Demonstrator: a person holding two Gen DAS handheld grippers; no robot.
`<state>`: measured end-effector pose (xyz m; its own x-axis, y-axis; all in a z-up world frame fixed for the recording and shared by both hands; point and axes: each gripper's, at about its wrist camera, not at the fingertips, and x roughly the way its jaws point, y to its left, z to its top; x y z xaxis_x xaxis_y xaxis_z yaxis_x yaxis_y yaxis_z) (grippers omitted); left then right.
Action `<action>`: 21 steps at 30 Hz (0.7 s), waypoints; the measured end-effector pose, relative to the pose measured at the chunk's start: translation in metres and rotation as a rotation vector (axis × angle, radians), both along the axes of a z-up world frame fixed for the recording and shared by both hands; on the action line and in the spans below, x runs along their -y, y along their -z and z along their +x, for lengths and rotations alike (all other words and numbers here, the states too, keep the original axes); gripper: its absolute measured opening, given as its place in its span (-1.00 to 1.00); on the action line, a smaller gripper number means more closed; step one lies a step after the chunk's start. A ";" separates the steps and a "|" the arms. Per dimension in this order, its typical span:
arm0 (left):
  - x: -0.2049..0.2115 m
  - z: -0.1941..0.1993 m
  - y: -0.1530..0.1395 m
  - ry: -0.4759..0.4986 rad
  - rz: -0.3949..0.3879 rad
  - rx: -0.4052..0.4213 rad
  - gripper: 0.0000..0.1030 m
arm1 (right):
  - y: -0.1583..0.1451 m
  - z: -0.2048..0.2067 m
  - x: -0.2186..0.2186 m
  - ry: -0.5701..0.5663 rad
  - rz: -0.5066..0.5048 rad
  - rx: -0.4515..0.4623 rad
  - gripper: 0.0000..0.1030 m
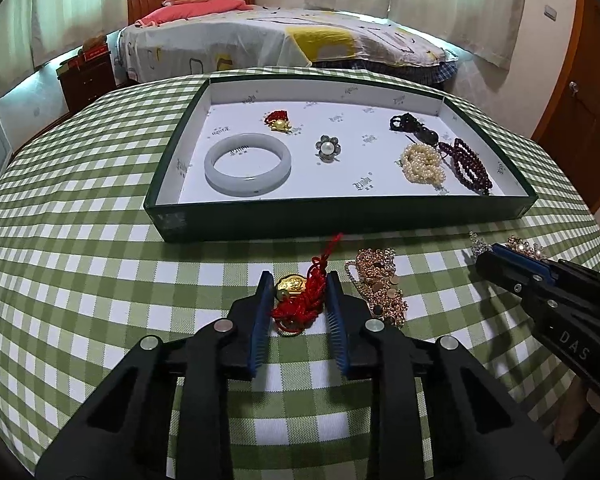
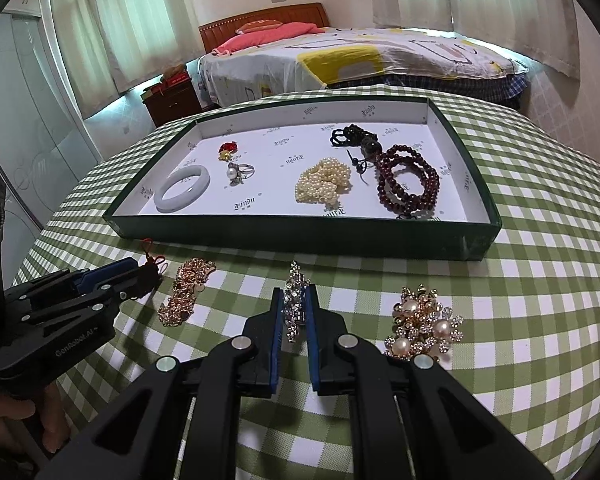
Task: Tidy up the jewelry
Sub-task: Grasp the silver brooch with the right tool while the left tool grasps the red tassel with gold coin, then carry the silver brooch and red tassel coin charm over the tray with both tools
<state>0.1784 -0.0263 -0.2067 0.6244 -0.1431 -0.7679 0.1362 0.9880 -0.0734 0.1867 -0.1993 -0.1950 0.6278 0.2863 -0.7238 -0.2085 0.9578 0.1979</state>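
A: Left wrist view?
B: The left gripper [image 1: 296, 284] has its fingers [image 1: 265, 292] spread, released, either side of a gold charm [image 1: 292, 285] with red cord lying on the checked tabletop [image 1: 100, 280]. A gold chain [image 1: 380, 280] lies just right of it. The tray [image 1: 340, 216] beyond holds a bangle [image 1: 247, 168], ring [image 1: 327, 148], pearls [image 1: 422, 164] and dark beads [image 1: 470, 166].

A: Right wrist view?
B: The right gripper [image 2: 294, 304] has its fingers [image 2: 277, 316] drawn close around a crystal brooch [image 2: 295, 300] on the tabletop; whether they pinch it, I cannot tell. A pearl brooch [image 2: 422, 326] sits to its right.
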 end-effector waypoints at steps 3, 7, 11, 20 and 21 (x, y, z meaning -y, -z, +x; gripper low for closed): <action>-0.001 -0.003 -0.003 -0.003 -0.003 0.016 -0.66 | 0.000 0.000 0.000 0.000 -0.003 0.002 -0.78; -0.003 -0.005 -0.006 -0.004 -0.008 0.030 -0.73 | -0.001 -0.001 -0.001 0.003 -0.007 0.009 -0.78; -0.007 -0.009 -0.010 -0.014 -0.016 0.053 -0.74 | -0.002 -0.003 -0.001 0.004 -0.008 0.020 -0.78; -0.013 -0.020 -0.028 -0.023 -0.034 0.130 -0.75 | -0.014 -0.012 -0.001 0.009 -0.007 0.080 -0.78; -0.013 -0.021 -0.030 -0.025 -0.035 0.138 -0.75 | -0.017 -0.013 -0.002 0.010 -0.006 0.091 -0.78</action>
<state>0.1578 -0.0132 -0.1766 0.7274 -0.1514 -0.6693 0.1229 0.9883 -0.0900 0.1737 -0.1976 -0.1782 0.6936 0.2757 -0.6655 -0.2161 0.9610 0.1728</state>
